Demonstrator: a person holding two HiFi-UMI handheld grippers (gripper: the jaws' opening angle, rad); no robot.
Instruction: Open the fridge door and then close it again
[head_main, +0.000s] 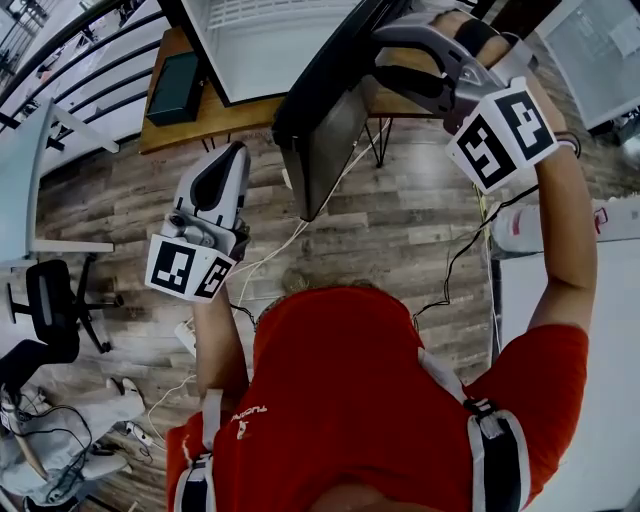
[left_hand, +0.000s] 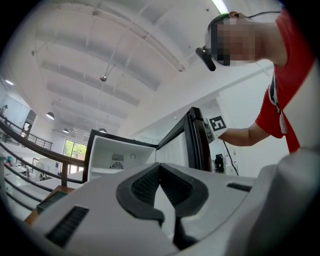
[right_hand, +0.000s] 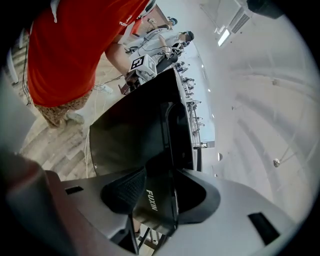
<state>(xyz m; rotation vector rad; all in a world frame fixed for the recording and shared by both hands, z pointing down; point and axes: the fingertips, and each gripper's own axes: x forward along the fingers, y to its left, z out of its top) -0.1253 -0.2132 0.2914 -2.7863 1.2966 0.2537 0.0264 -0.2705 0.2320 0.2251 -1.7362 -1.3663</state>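
The black fridge door (head_main: 325, 130) stands swung open, and the white inside of the fridge (head_main: 270, 40) shows behind it. My right gripper (head_main: 385, 60) is at the door's top edge. In the right gripper view the door's corner (right_hand: 135, 135) sits between the jaws of the right gripper (right_hand: 160, 185), with the pads against it. My left gripper (head_main: 238, 150) hangs free to the left of the door, above the floor. In its own view the left gripper (left_hand: 159, 167) has its pads together on nothing, facing the open fridge (left_hand: 120, 155) and the door (left_hand: 192, 145).
The fridge stands on a wooden table (head_main: 190, 125) with a dark green box (head_main: 173, 85) on it. Cables (head_main: 270, 255) trail over the wood floor. An office chair (head_main: 55, 310) is at the left, and a white table (head_main: 560, 300) with a white bottle (head_main: 520, 228) at the right.
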